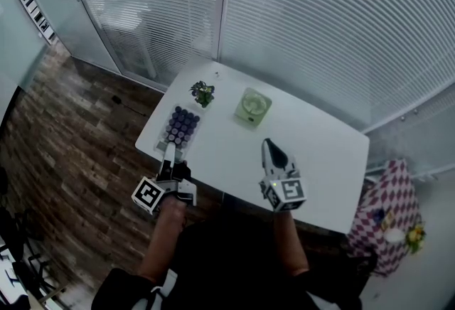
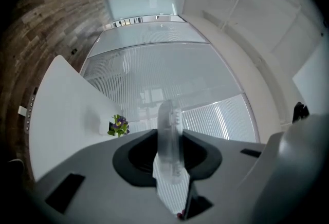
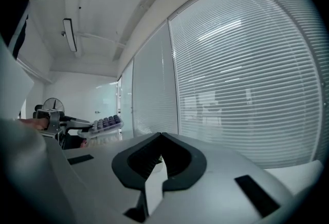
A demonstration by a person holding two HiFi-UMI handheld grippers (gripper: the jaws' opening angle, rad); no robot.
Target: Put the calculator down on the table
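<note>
The calculator (image 1: 181, 126), clear-cased with purple keys, lies flat with its keys up over the left edge of the white table (image 1: 313, 152). My left gripper (image 1: 170, 152) is shut on its near end. In the left gripper view the calculator (image 2: 168, 135) stands edge-on between the jaws of that gripper (image 2: 169, 166). Whether it touches the tabletop I cannot tell. My right gripper (image 1: 269, 143) hovers over the table's near middle, jaws together and holding nothing. In the right gripper view its tips (image 3: 162, 138) meet, and the calculator (image 3: 105, 123) shows at the far left.
A small potted plant (image 1: 202, 93) and a pale green fan-like box (image 1: 253, 107) stand on the far half of the table. A checked cloth with flowers (image 1: 387, 216) is at the right. Wood floor lies left, and blinds run along the glass wall behind.
</note>
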